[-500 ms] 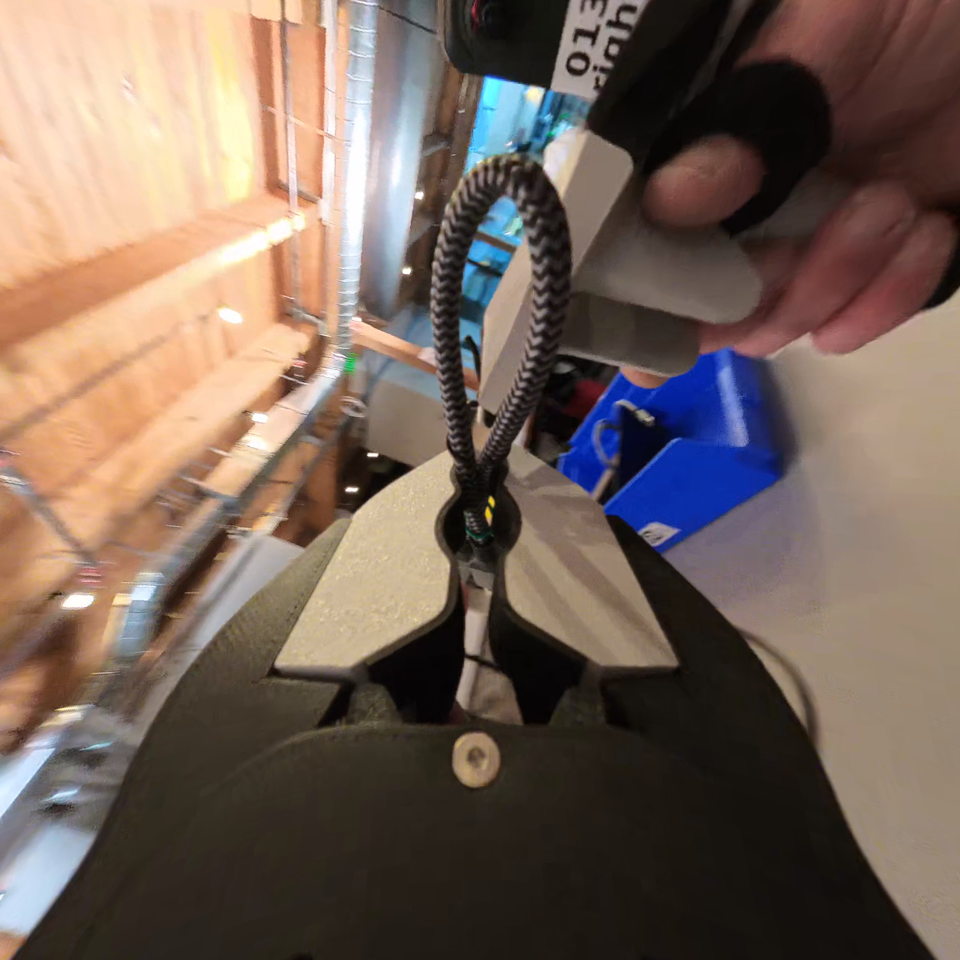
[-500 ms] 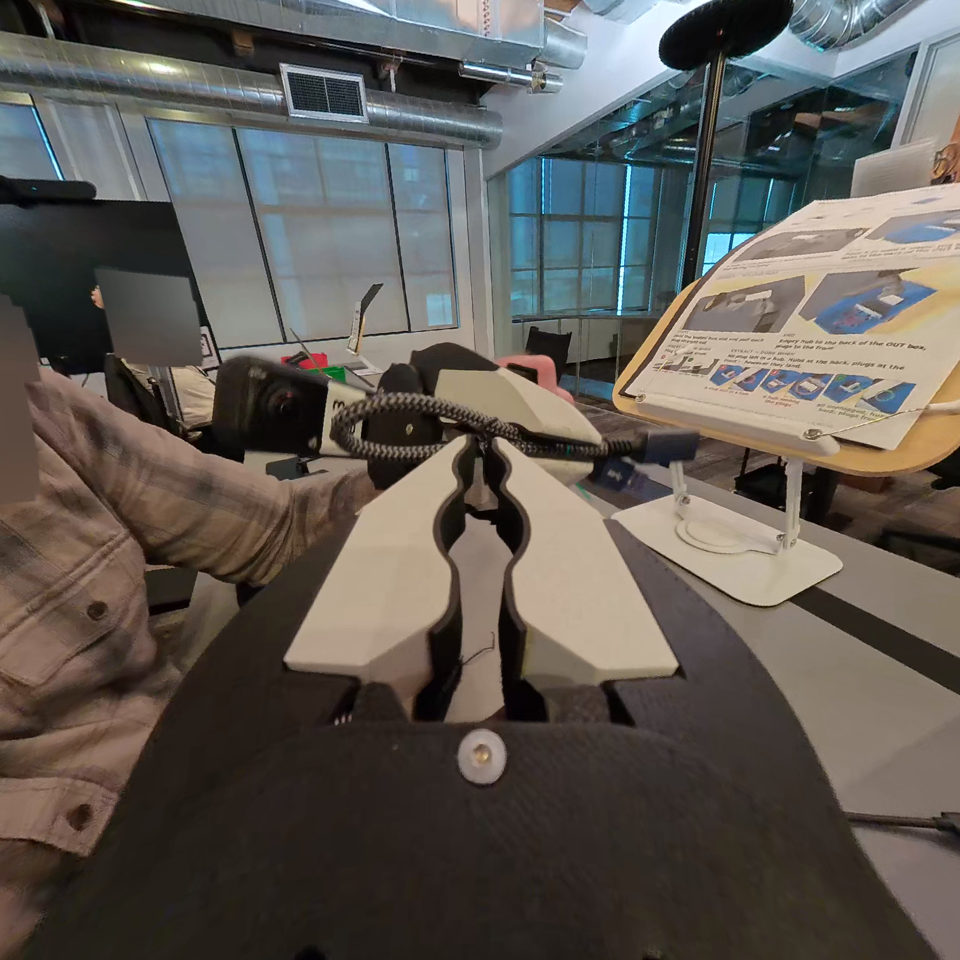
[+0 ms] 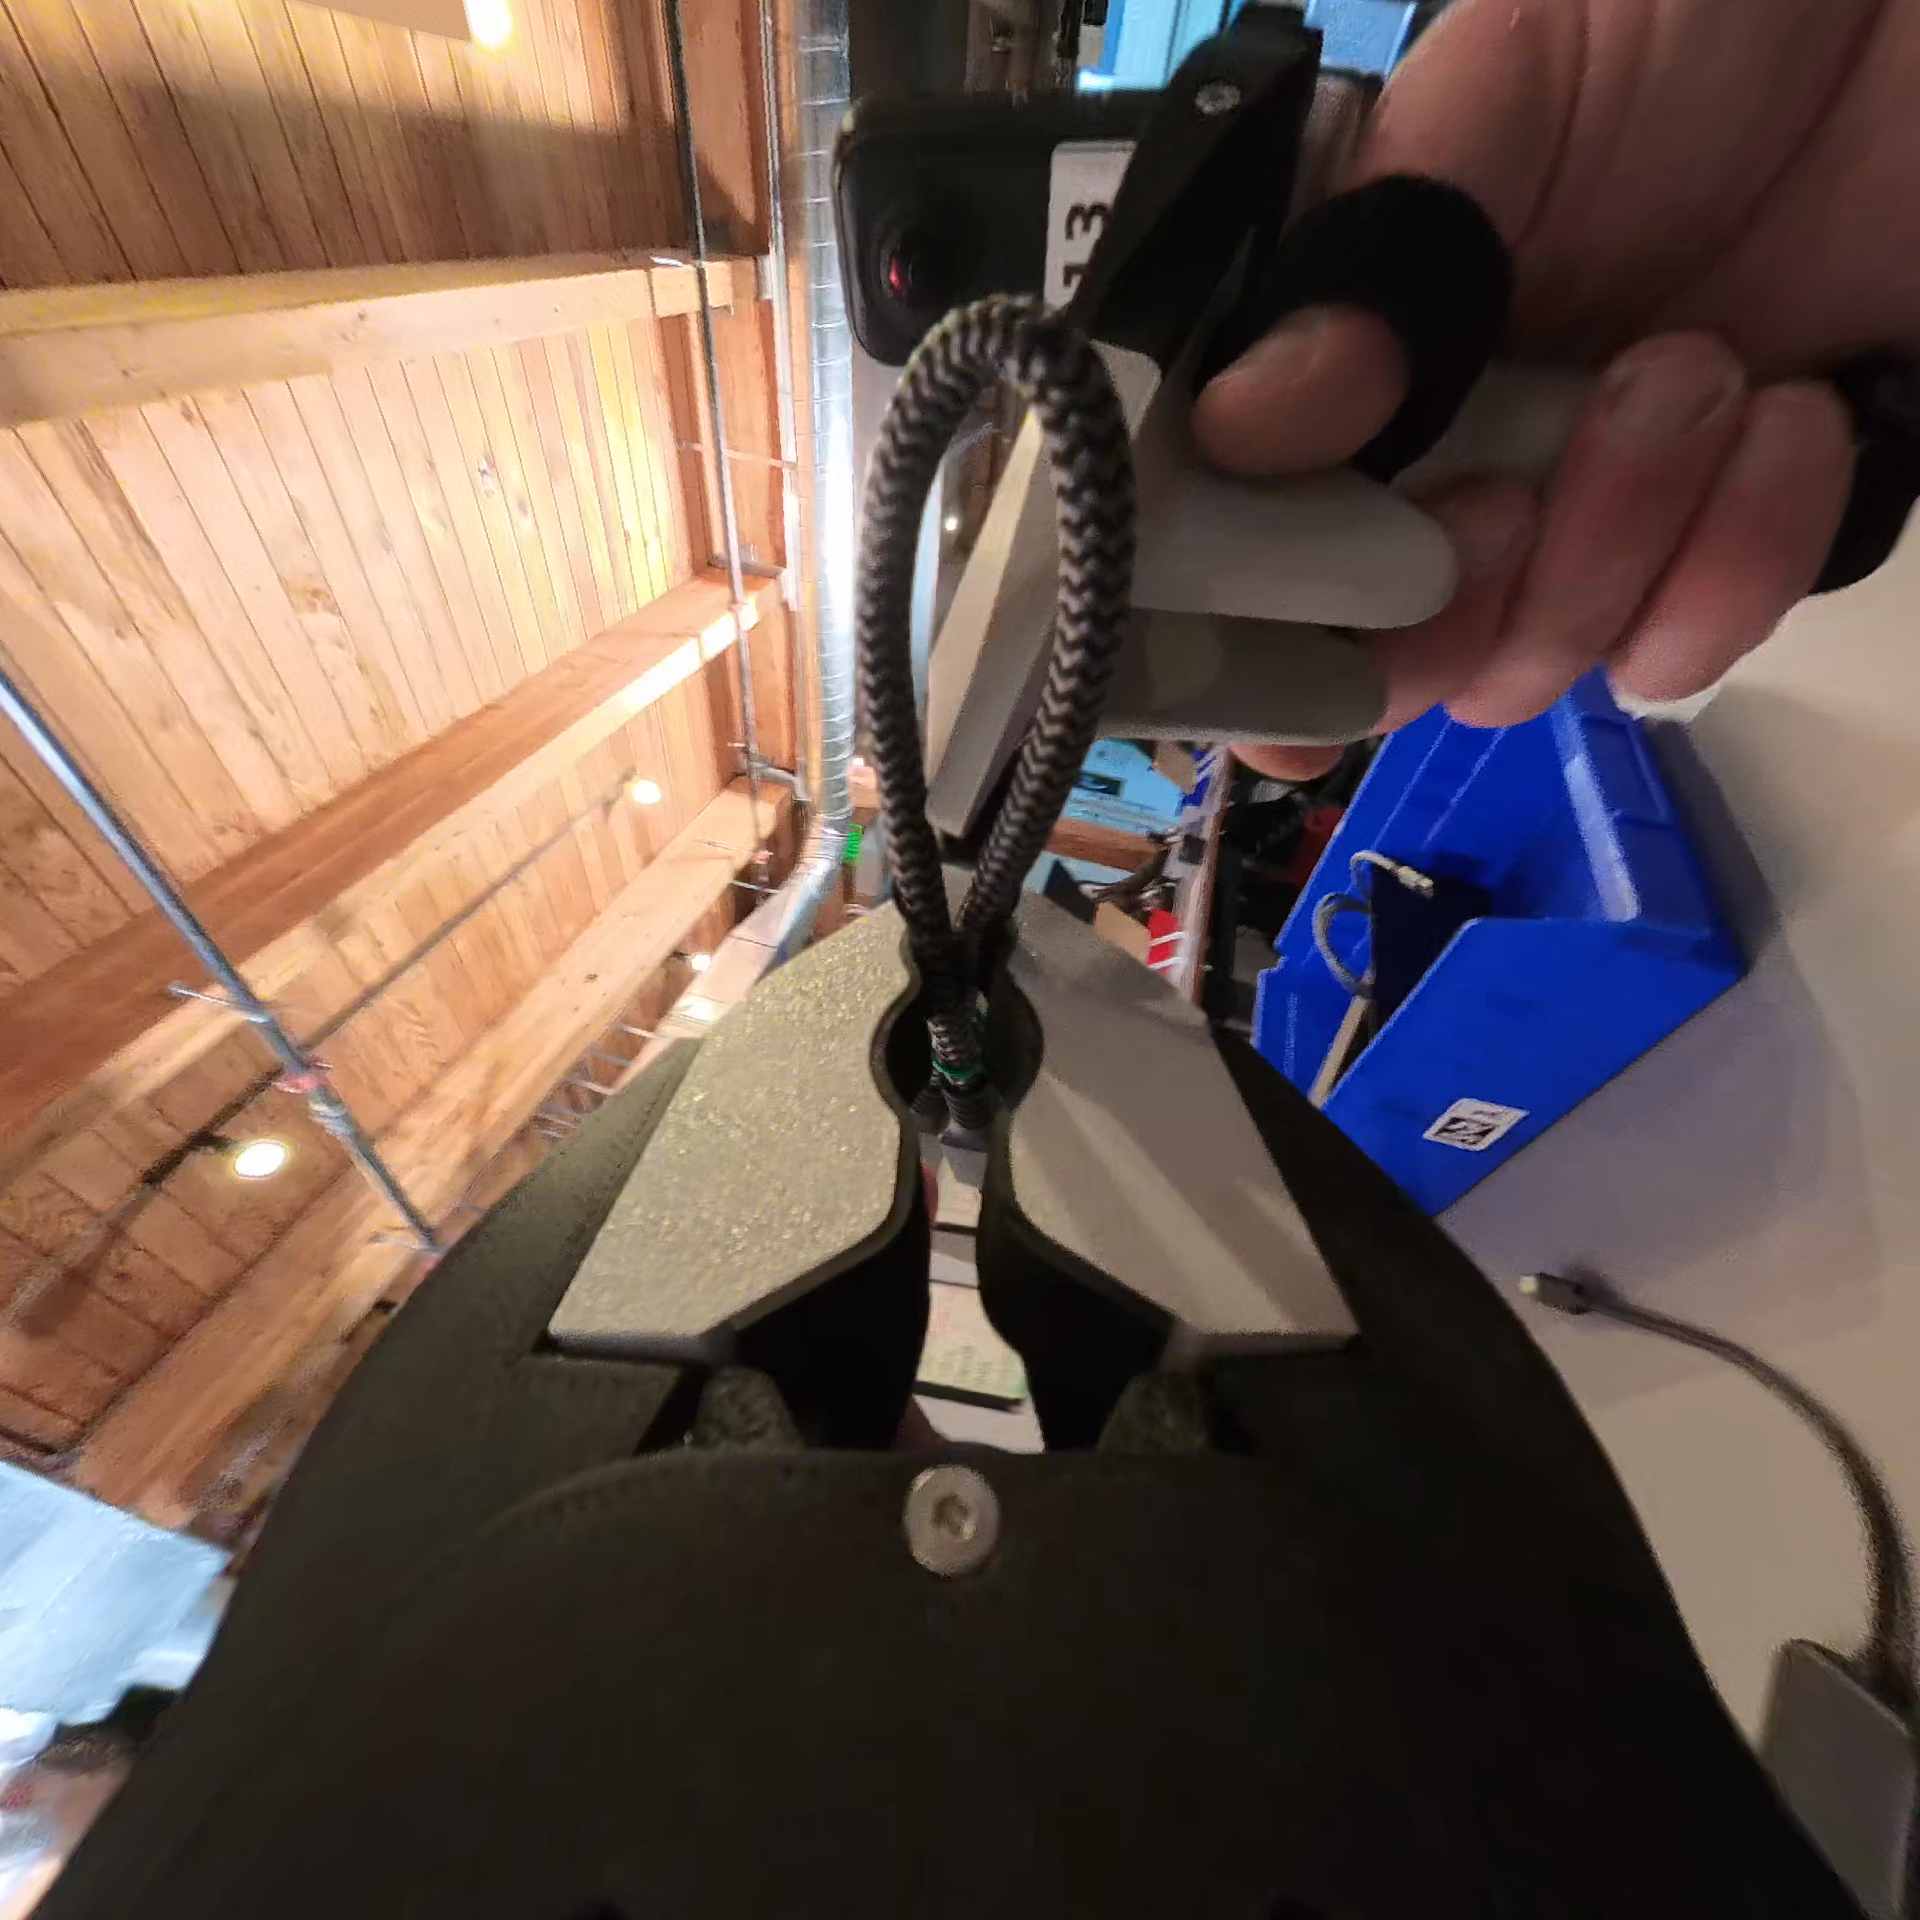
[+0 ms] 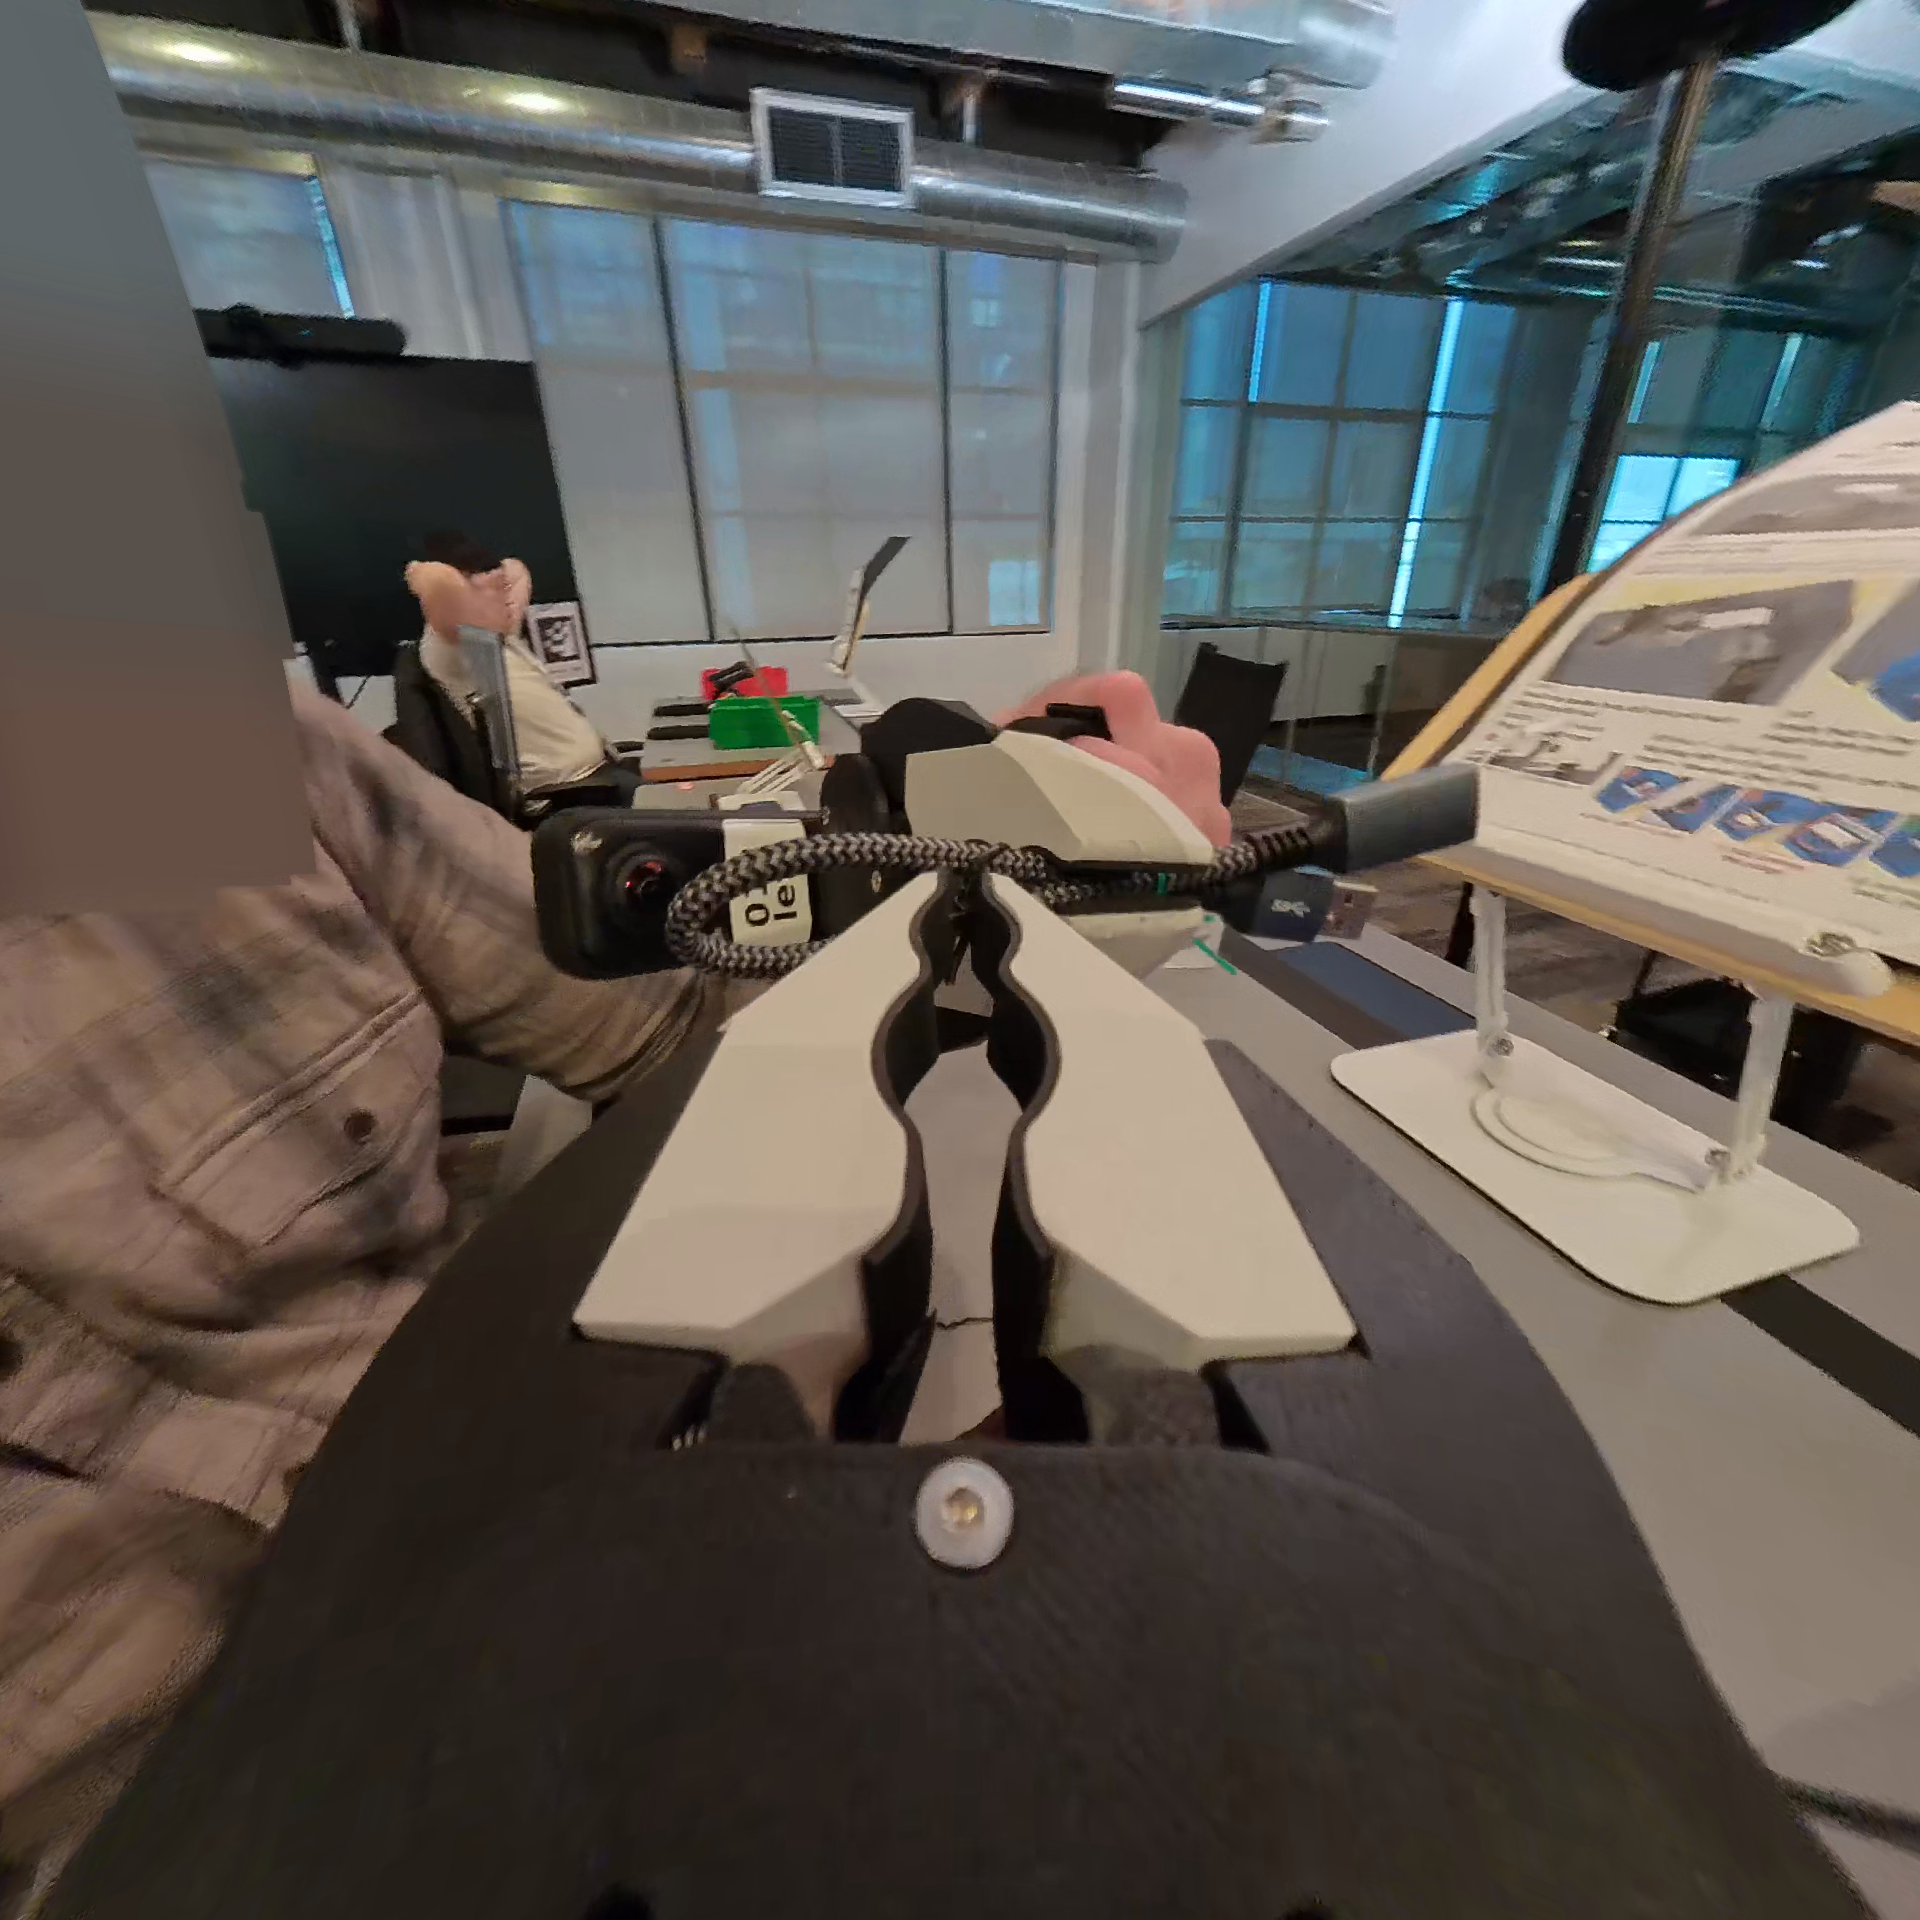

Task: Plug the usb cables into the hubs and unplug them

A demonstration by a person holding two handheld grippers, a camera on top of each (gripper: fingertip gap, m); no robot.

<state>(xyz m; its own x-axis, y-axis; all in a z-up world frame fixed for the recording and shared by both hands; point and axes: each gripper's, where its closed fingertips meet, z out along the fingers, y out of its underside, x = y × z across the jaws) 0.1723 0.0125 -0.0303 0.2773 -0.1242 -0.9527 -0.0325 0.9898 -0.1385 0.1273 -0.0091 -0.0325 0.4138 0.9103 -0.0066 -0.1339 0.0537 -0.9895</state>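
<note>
the left gripper (image 3: 951,1023) is clamped on a doubled braided cable (image 3: 992,582), both strands pinched in the notch near its tips, the loop arching free beyond them. the right gripper (image 4: 961,914) faces it, its tips nearly together at the cable; whether they grip it cannot be told. in the right wrist view the loop (image 4: 727,930) bulges left past the tips and the two plugs, a grey one (image 4: 1403,816) and a blue one (image 4: 1299,906), stick out right, just short of the paper stand (image 4: 1590,1174). both tools hang above the table (image 3: 1766,1195). a blue bin (image 3: 1507,997) sits at the far edge, a loose grey cable (image 3: 1714,1382) nearer.
</note>
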